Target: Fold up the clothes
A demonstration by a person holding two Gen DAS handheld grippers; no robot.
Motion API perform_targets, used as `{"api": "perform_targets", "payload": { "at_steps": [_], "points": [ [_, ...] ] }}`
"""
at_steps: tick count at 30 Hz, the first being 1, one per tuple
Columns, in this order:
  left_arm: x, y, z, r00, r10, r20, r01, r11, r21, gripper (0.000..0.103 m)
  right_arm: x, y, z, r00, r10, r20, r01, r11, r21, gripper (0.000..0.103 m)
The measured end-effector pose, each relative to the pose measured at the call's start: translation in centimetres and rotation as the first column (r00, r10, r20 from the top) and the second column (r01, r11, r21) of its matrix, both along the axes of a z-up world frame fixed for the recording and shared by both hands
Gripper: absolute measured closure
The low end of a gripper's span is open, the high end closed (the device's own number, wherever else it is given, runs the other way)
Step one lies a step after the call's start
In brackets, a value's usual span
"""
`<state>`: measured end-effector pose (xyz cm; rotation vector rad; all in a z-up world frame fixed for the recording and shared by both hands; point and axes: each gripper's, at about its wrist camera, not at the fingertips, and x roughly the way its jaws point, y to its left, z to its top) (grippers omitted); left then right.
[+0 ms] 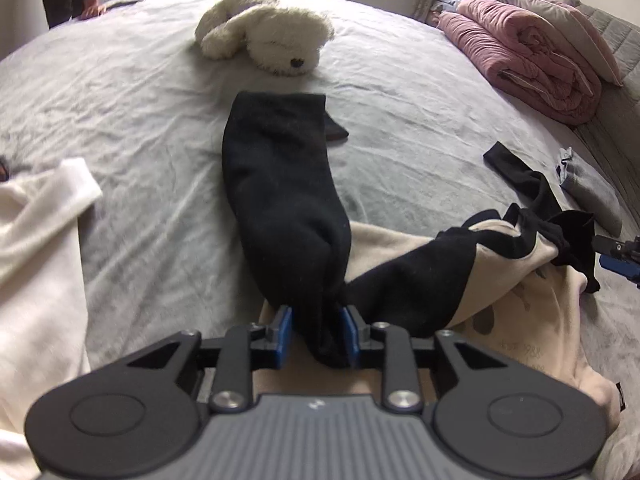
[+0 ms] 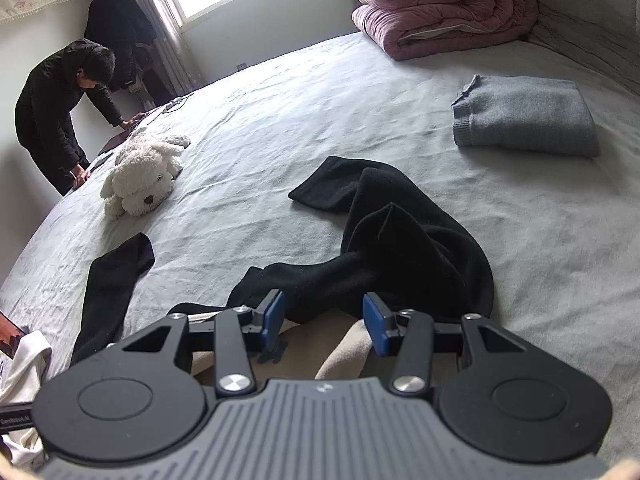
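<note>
A black pair of leggings lies on the grey bed. One leg (image 1: 280,184) stretches away from me toward the plush dog. The other leg (image 1: 408,284) runs right across a beige garment (image 1: 520,320). My left gripper (image 1: 315,334) stands open, with the bunched crotch of the leggings lying between its blue pads (image 1: 285,332). In the right wrist view the crumpled leg (image 2: 400,240) lies just ahead of my right gripper (image 2: 324,320). That gripper is open over the beige garment (image 2: 344,356), with nothing pinched. The straight leg (image 2: 116,280) shows at left.
A white plush dog (image 1: 268,40) (image 2: 144,176) lies mid-bed. A pink quilt (image 1: 528,64) (image 2: 444,4) is rolled at the headboard. A folded grey sweater (image 2: 524,120) sits at right, a white garment (image 1: 40,240) at left. A person (image 2: 60,108) leans on the far bed edge.
</note>
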<state>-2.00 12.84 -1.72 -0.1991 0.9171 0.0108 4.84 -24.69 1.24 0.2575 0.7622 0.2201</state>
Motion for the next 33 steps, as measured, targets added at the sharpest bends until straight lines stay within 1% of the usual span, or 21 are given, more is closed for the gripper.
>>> {"api": "perform_targets", "payload": {
  "at_steps": [2, 3, 7, 9, 13, 17, 19, 22, 23, 24, 26, 27, 33],
  "points": [
    [0.8, 0.0, 0.6, 1.000, -0.006, 0.026, 0.005, 0.999, 0.037, 0.061, 0.3, 0.2, -0.2, 1.000, 0.008, -0.002, -0.008, 1.000, -0.007, 0.055],
    [1.4, 0.1, 0.7, 1.000, -0.002, 0.027, 0.000, 0.999, 0.049, 0.059, 0.4, 0.3, -0.3, 1.000, 0.012, -0.005, -0.012, 1.000, -0.010, 0.055],
    [4.7, 0.4, 0.3, 1.000, 0.011, 0.027, -0.013, 0.997, 0.070, 0.059, 0.8, 0.5, -0.8, 0.999, 0.023, -0.024, -0.023, 0.999, -0.022, 0.055],
    [6.9, 0.3, -0.2, 0.999, 0.028, 0.032, -0.032, 0.994, 0.109, 0.058, 0.9, 0.5, -1.0, 0.999, 0.021, -0.035, -0.021, 1.000, -0.014, 0.055],
    [11.0, 0.0, -1.3, 0.997, 0.066, 0.046, -0.075, 0.973, 0.217, 0.058, 1.0, 0.5, -1.3, 0.999, 0.024, -0.048, -0.025, 1.000, -0.017, 0.055],
    [13.9, 0.4, -2.2, 0.993, 0.106, 0.052, -0.116, 0.954, 0.277, 0.058, 1.0, 0.5, -1.3, 0.998, 0.036, -0.047, -0.038, 0.999, -0.032, 0.055],
    [14.9, 0.8, -2.7, 0.992, 0.119, 0.048, -0.127, 0.950, 0.285, 0.058, 1.2, 0.6, -1.4, 0.998, 0.046, -0.042, -0.048, 0.998, -0.044, 0.055],
    [15.7, 1.2, -3.3, 0.991, 0.130, 0.045, -0.137, 0.953, 0.269, 0.059, 1.6, 0.5, -1.6, 0.998, 0.053, -0.044, -0.055, 0.997, -0.054, 0.055],
    [15.8, 1.3, -3.5, 0.991, 0.128, 0.046, -0.136, 0.954, 0.266, 0.063, 1.7, 0.5, -1.7, 0.997, 0.053, -0.047, -0.056, 0.997, -0.055, 0.055],
    [15.9, 1.2, -3.6, 0.992, 0.122, 0.046, -0.130, 0.956, 0.263, 0.078, 1.8, 0.5, -1.8, 0.997, 0.054, -0.051, -0.056, 0.997, -0.057, 0.055],
    [16.0, 1.0, -3.8, 0.992, 0.116, 0.046, -0.124, 0.957, 0.262, 0.095, 2.0, 0.4, -2.0, 0.997, 0.054, -0.059, -0.057, 0.997, -0.060, 0.055],
    [15.9, 0.8, -3.7, 0.992, 0.117, 0.050, -0.126, 0.954, 0.271, 0.099, 2.0, 0.4, -2.1, 0.997, 0.054, -0.062, -0.058, 0.996, -0.061, 0.055],
    [14.3, 0.8, -2.2, 0.984, 0.143, 0.108, -0.171, 0.933, 0.317, 0.101, 1.6, 0.4, -1.7, 0.997, 0.059, -0.050, -0.062, 0.996, -0.057, 0.055]
  ]
}}
